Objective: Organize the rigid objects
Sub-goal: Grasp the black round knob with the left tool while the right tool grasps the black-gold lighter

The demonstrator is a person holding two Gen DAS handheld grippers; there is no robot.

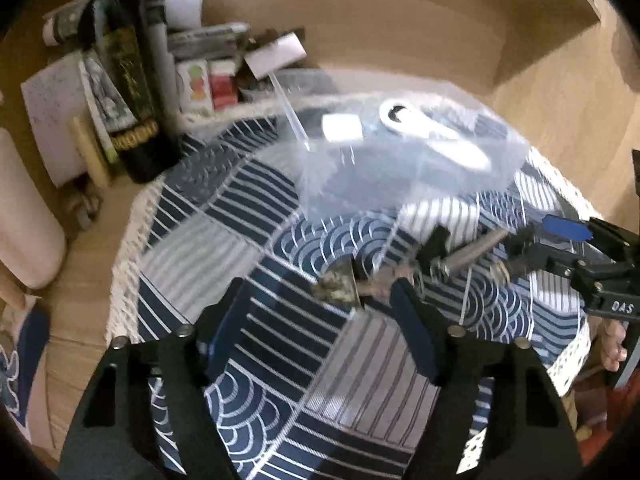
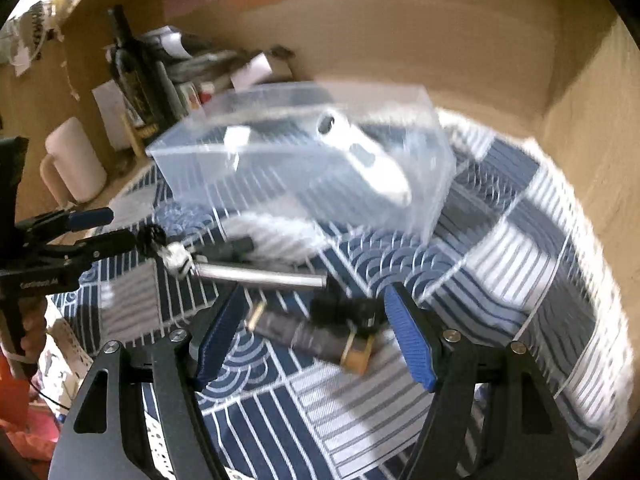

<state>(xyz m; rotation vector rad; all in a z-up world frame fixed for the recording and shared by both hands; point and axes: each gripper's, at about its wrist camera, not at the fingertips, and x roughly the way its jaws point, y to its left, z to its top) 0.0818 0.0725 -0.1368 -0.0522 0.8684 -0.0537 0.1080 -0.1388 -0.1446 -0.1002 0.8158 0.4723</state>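
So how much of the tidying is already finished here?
Done: a white flat gadget and a small white block lie in the clear plastic box. In hand: nothing; both hand-held grippers, left and right, are open. Left: the silver metal rod and dark brass-ended cylinder on the patterned blue cloth.

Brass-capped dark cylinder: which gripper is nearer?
Right. The dark cylinder lies between the open fingers of the right gripper; the left gripper sits beyond the silver rod.

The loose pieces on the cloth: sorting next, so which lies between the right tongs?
The dark cylinder with the brass end lies between the right tongs. The silver metal rod lies farther off, toward the clear box.
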